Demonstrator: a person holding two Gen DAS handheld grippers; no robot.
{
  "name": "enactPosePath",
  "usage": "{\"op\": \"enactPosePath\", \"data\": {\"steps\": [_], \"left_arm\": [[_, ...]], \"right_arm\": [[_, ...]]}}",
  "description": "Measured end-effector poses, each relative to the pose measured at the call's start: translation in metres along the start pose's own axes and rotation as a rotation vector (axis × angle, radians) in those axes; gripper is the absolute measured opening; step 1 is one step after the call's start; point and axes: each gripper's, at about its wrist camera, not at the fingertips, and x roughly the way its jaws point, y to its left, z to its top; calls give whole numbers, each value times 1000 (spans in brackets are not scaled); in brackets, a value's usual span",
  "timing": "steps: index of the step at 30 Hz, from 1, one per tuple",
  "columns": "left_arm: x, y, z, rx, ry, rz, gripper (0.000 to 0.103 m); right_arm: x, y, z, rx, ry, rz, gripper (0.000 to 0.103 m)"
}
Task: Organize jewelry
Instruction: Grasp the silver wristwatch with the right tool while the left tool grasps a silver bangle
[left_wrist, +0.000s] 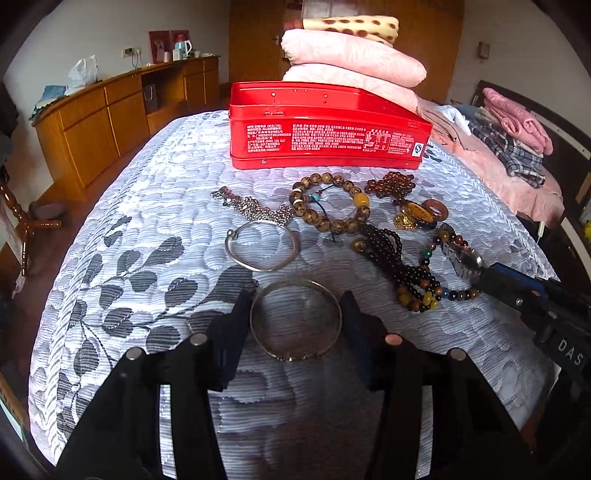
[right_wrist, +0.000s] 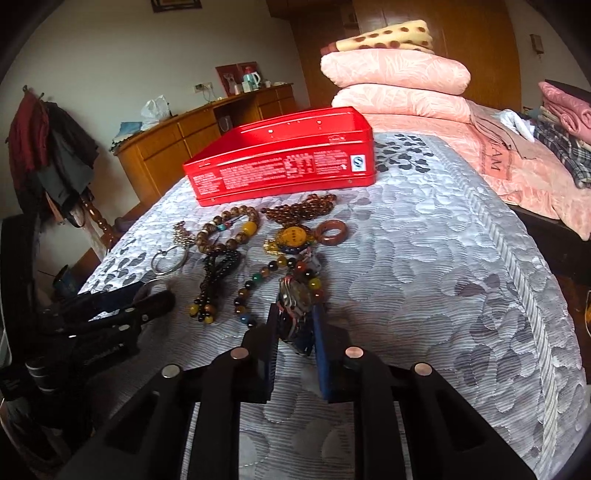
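Observation:
An open red tin box stands on the patterned bed cover; it also shows in the right wrist view. Jewelry lies in front of it. My left gripper has its fingers on both sides of a metal bangle, which lies flat on the cover. A second silver bangle lies beyond. My right gripper is closed on a metal watch, among a multicoloured bead bracelet. Brown bead bracelet, dark bead string, amber necklace lie nearby.
Stacked pink pillows and folded clothes lie behind the box. A wooden sideboard stands at the left wall. A brown ring and a chain lie on the cover.

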Motion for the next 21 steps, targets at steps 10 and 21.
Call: {"op": "enactPosePath", "data": {"steps": [10,21], "left_arm": [[7,-1,6,3,5,-2,52],[12,-2,10,9,2,8,48]], "right_arm": [[21,11,8,-25,53,-10,22],[37,11,18,-15,96,-52,29]]}}
